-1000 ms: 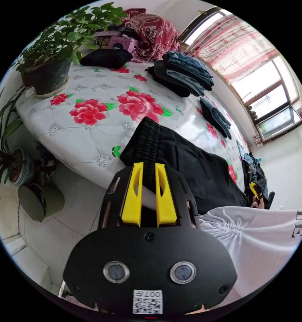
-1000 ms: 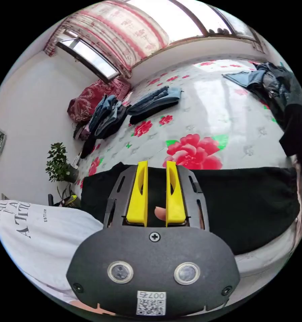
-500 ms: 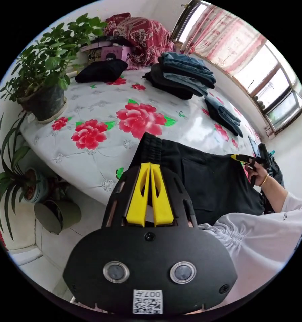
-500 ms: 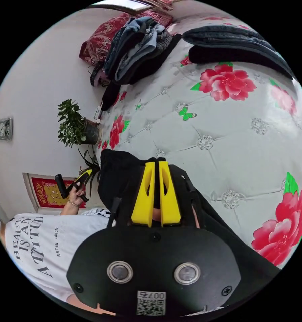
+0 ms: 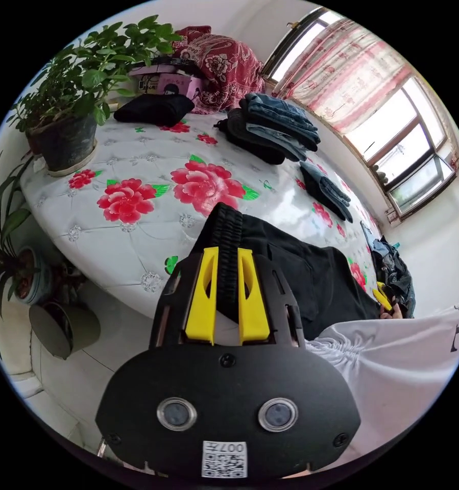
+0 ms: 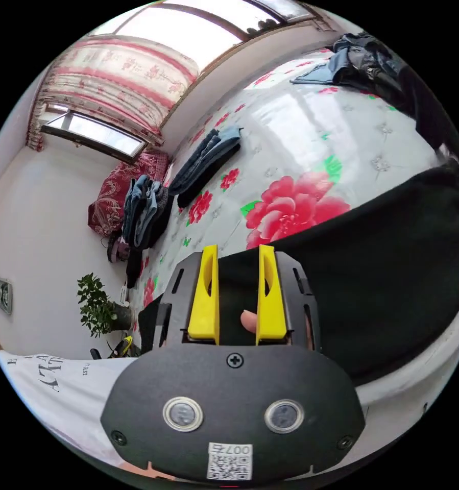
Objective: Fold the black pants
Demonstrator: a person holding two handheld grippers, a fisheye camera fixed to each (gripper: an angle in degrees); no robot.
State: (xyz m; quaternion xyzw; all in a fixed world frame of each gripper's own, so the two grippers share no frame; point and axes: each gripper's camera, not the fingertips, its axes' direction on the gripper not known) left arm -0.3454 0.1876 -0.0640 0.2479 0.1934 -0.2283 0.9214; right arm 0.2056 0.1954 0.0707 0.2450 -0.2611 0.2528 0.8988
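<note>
The black pants point(image 5: 300, 270) lie flat along the near edge of the flowered bed point(image 5: 112, 235). Their ribbed waistband point(image 5: 228, 229) runs down between the yellow jaws of my left gripper point(image 5: 226, 250), which stand apart, so it is open. In the right gripper view the pants point(image 6: 382, 265) stretch across the bed's edge, and my right gripper point(image 6: 238, 247) hangs open over the black cloth. A fingertip point(image 6: 248, 320) shows behind its jaws. The right gripper point(image 5: 383, 298) also appears small at the pants' far end; the left gripper point(image 6: 121, 346) shows beside the person's shirt.
Stacked folded jeans point(image 5: 278, 122), a dark folded pair point(image 5: 325, 189), a black bundle point(image 5: 155, 108) and a red quilt point(image 5: 219, 56) sit further back. A potted plant point(image 5: 66, 138) stands on the corner. Loose clothes point(image 6: 367, 56) are heaped at the far end. The person's white shirt point(image 5: 392, 357) is close.
Half a second ago both grippers' jaws were pressed together and the right hand was raised over the pants. Now both pairs stand apart and the right gripper is back low at the bed's edge.
</note>
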